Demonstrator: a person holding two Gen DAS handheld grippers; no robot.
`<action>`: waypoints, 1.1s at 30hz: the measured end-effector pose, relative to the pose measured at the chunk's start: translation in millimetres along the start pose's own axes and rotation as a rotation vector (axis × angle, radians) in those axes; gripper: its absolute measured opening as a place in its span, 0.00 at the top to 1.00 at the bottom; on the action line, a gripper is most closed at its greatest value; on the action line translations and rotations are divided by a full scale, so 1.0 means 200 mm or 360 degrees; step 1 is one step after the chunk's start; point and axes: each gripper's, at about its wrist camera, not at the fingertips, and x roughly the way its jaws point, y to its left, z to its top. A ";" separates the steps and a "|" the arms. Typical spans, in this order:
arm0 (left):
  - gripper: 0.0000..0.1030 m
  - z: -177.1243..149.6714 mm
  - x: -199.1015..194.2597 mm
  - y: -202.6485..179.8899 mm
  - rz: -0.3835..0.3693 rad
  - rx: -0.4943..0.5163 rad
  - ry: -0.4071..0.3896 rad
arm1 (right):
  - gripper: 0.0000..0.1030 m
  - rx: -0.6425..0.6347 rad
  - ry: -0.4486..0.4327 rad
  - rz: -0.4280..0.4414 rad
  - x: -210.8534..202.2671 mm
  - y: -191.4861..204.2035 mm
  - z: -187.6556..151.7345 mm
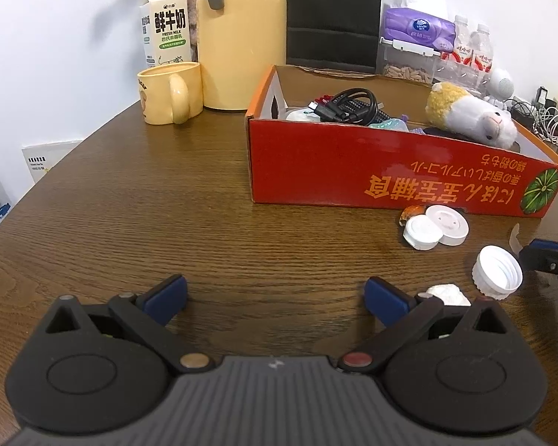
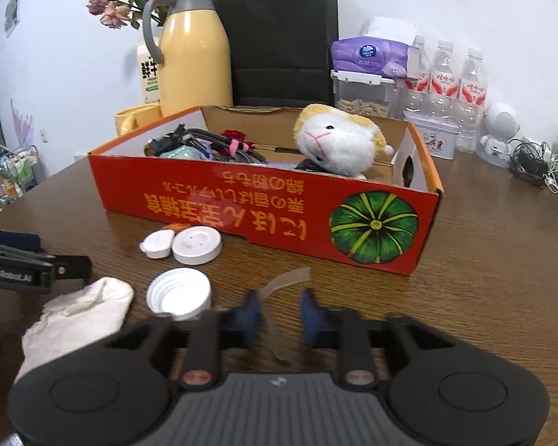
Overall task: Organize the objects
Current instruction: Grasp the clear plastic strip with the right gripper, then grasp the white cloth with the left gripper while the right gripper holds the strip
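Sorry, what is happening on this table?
A person with two hand-held grippers seems to be tidying small things into the red box. The right hand-held gripper has a translucent strip between its jaws; whether they press it is unclear. The left hand-held gripper is open and empty. Some white caps lie in front of the box.

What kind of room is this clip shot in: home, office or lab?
Most likely a home, at a wooden table against a white wall. A yellow thermos jug, a milk carton beside a mug, and tissues with bottled water suggest everyday household use.
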 end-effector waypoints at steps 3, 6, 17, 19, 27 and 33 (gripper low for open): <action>0.00 0.00 0.00 0.00 0.0003 -0.0001 -0.0005 | 0.93 -0.0008 -0.0014 -0.0002 -0.01 0.02 -0.01; 0.00 0.00 0.00 0.00 0.0004 -0.0002 -0.0008 | 0.97 -0.0024 -0.0038 -0.0002 -0.03 0.03 -0.01; 0.00 0.00 0.00 0.00 0.0011 -0.0008 -0.0019 | 0.99 0.0024 -0.0214 -0.0026 -0.15 0.02 -0.02; 0.00 0.00 0.00 0.00 0.0011 -0.0008 -0.0018 | 0.99 0.0053 -0.0264 -0.0026 -0.19 0.00 -0.02; 0.00 0.00 -0.03 0.01 -0.0041 -0.0045 -0.0054 | 0.99 0.0159 -0.0388 -0.0034 -0.29 -0.06 -0.03; 0.00 0.00 -0.10 0.00 -0.0102 -0.0057 -0.0121 | 0.99 0.0218 -0.0415 -0.0034 -0.31 -0.10 -0.04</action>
